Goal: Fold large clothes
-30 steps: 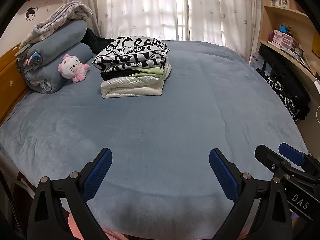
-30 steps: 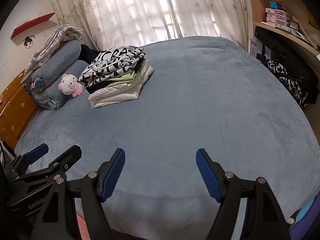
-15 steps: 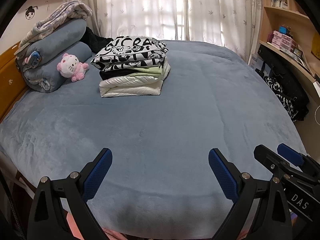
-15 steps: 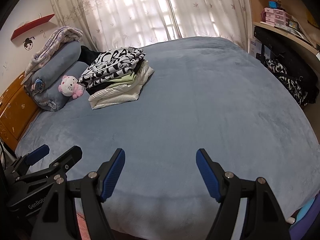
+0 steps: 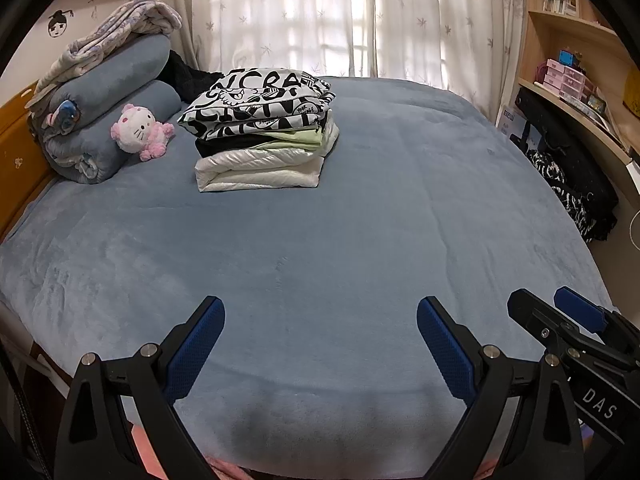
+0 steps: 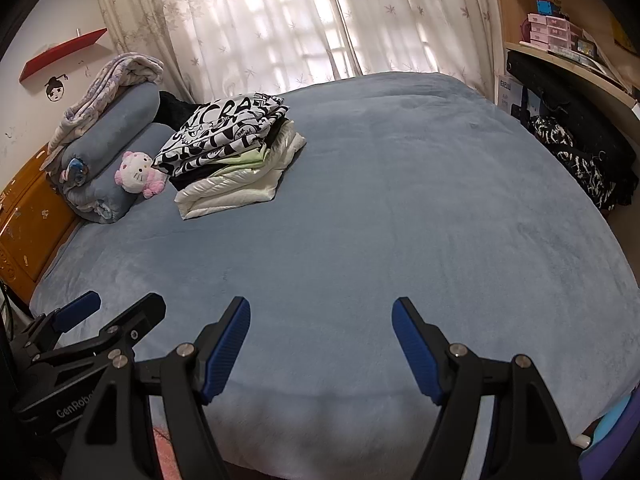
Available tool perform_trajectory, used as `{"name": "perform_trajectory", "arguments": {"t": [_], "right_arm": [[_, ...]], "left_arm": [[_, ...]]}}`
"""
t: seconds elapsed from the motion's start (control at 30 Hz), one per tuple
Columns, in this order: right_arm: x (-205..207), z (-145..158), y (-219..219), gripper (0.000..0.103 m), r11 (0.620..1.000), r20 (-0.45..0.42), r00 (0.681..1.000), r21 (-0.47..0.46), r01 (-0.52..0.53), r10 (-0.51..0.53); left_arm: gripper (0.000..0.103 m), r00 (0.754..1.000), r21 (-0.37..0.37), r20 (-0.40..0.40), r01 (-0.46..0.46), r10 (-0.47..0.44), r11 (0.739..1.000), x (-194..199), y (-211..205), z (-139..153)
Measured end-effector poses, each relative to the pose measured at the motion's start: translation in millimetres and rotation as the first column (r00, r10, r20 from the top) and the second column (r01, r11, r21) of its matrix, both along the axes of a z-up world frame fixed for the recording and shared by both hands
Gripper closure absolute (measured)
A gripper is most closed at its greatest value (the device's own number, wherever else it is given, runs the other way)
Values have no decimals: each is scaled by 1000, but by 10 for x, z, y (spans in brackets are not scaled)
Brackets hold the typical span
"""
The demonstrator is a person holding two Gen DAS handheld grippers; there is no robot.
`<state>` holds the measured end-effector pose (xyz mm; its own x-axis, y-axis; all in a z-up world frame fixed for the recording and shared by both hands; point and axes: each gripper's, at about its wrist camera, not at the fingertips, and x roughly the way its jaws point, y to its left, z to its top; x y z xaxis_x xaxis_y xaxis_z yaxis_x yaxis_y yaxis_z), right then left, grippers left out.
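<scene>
A stack of folded clothes [image 5: 262, 140] lies on the blue bed [image 5: 360, 240] at the far left, a black-and-white printed top over black, green and white pieces; it also shows in the right wrist view [image 6: 232, 160]. My left gripper [image 5: 318, 344] is open and empty over the bed's near edge. My right gripper [image 6: 320, 344] is open and empty beside it. The right gripper shows at the lower right of the left wrist view [image 5: 560, 320], and the left gripper at the lower left of the right wrist view [image 6: 108, 312].
Rolled blue bedding [image 5: 108, 120] with a pink plush toy [image 5: 138, 130] lies at the head by the orange headboard [image 6: 24, 216]. Dark clothes [image 5: 568, 184] hang off a shelf desk at the right. Curtains [image 5: 320, 16] cover the far window.
Both views have shifted only slightly; the grippers stay open and empty at the near edge of the bed.
</scene>
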<state>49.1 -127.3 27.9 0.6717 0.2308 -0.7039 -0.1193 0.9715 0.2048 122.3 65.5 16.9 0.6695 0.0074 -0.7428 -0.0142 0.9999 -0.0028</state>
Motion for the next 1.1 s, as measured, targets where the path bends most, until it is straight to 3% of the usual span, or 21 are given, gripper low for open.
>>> {"name": "perform_trajectory", "arguments": {"t": [1.1], "right_arm": [[80,-167,88,29,1000,-32,999,0,3,-3]], "left_arm": [[9,999,0,-39,-5,5,1000,93,15,-119]]}}
